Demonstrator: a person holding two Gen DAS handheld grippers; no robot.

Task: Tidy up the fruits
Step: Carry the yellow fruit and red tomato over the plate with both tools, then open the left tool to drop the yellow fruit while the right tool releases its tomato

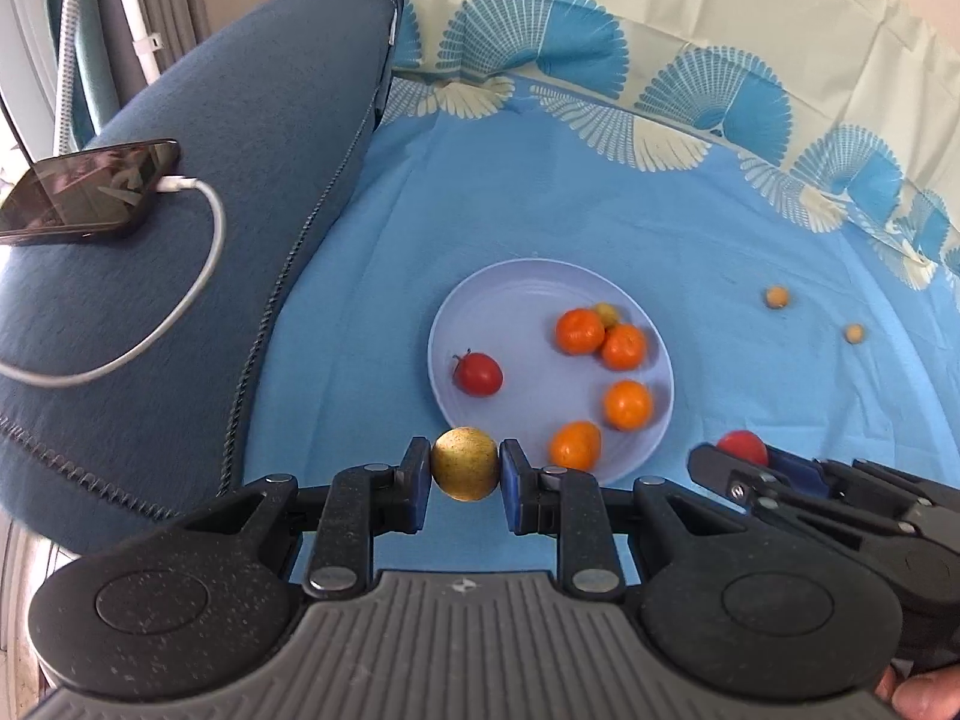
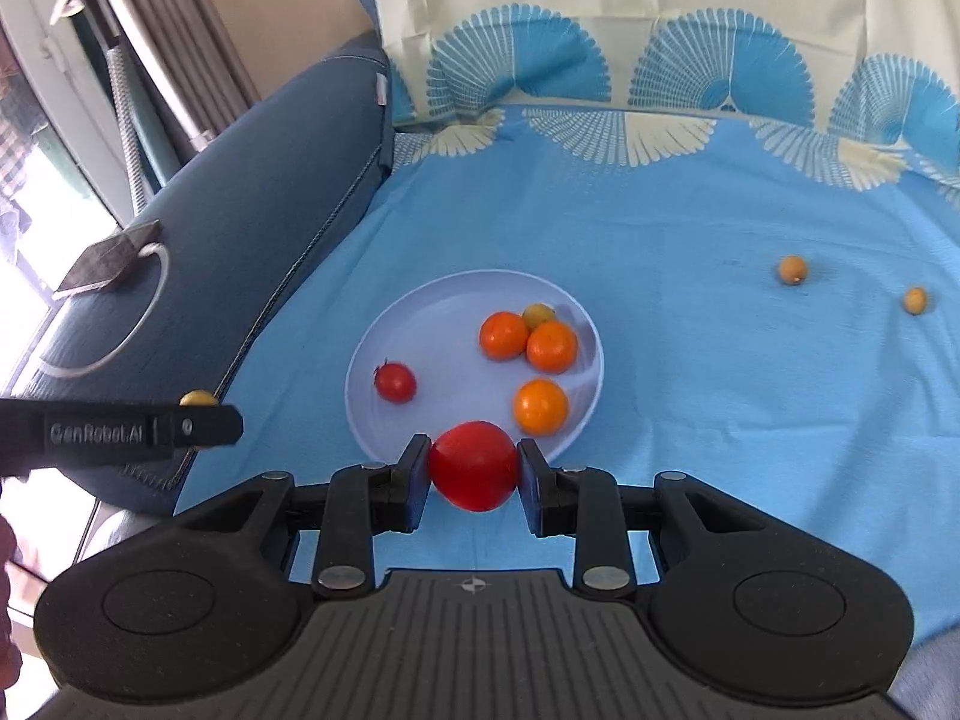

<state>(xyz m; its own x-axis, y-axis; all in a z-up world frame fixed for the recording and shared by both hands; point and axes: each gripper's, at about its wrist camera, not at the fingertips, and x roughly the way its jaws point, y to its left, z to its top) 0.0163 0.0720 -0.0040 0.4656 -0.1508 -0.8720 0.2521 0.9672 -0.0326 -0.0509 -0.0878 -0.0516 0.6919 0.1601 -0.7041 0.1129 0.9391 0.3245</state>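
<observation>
Left gripper (image 1: 465, 473) jaws pinch a small yellow speckled fruit (image 1: 464, 463); right gripper (image 2: 474, 468) jaws clamp a red tomato (image 2: 474, 465), both at plate (image 2: 432, 324) near edge. Light, soft-skinned, round, likely rolls; grip at widest middle.

The left tool (image 1: 465, 471) points steeply downward, its two black fingers with blue pads closed tight on a small yellow speckled fruit (image 1: 465, 463). The right tool (image 2: 474, 468) sits just beside it on the right, tilted down at a gentler angle, its fingers pressed against both sides of a red fruit (image 2: 474, 465). A bit of the person's hand (image 1: 924, 696) shows at the lower right edge of the left wrist view.
</observation>
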